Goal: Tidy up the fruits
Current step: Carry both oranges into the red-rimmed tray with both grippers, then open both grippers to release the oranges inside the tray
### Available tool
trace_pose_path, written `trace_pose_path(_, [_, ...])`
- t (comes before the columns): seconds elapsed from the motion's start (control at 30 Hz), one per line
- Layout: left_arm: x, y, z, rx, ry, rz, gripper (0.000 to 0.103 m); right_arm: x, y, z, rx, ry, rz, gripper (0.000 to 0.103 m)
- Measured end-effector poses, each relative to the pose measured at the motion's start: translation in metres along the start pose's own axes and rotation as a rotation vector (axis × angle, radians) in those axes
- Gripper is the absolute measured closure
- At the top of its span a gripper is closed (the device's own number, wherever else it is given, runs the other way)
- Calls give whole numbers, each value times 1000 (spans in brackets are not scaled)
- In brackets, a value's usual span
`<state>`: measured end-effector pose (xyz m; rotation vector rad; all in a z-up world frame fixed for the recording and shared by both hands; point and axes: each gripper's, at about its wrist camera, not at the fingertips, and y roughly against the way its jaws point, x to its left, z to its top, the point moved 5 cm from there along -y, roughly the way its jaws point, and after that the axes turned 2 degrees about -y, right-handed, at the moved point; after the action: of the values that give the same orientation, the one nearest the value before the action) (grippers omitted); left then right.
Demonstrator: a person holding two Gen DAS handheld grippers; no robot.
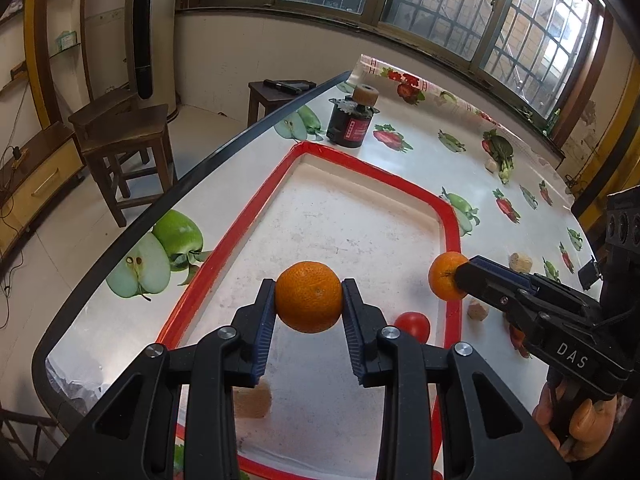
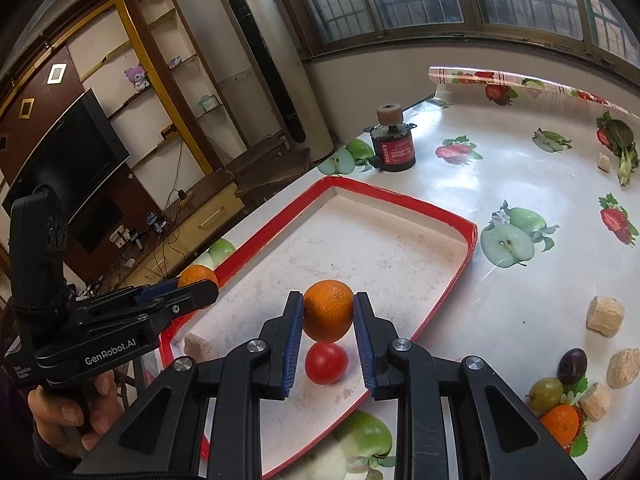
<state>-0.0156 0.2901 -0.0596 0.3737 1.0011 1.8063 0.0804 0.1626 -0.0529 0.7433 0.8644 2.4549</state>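
Observation:
My left gripper is shut on an orange and holds it above the white tray with a red rim. To its right, my right gripper is shut on a second orange over the tray's right rim. In the right wrist view, the right gripper grips its orange just above a red tomato lying in the tray. The left gripper with its orange is at the tray's left rim.
A beige chunk lies in the tray. On the fruit-print tablecloth to the right sit a green grape, a dark grape, a small orange and several beige chunks. A black jar stands beyond the tray. Wooden stools stand past the table's left edge.

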Motion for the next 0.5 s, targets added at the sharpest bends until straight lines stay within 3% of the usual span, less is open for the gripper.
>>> trace_pose_path(0.5, [4,-42,-11,114,8,17,73,-13,-49,-7,89,3,-13,77])
